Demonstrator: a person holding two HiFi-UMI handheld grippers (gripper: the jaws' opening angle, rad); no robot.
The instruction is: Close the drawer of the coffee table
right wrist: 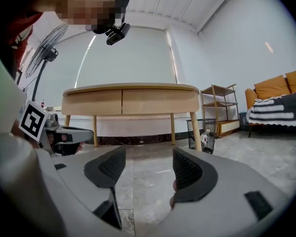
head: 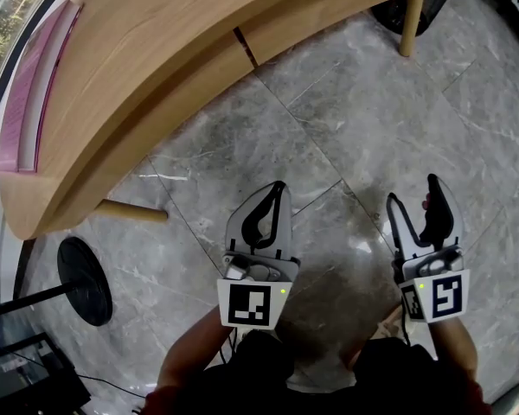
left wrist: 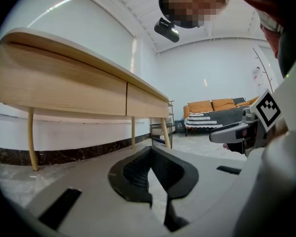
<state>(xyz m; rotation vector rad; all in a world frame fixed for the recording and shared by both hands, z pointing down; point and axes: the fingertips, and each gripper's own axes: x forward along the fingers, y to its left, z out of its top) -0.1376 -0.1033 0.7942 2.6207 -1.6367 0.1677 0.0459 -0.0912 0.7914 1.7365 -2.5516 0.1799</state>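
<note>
Coffee table well ahead; drawer fronts look flush (no gap seen). Left gripper jaws pressed together, right gripper jaws spread, empty. Approach square; push mid-front.

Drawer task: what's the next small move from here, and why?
Probably no push is needed; I'd just keep both grippers back. Both drawer fronts look flush with the coffee table, and nothing juts out. The left gripper is shut and empty, the right gripper open, both over the floor, apart from the table.
</note>
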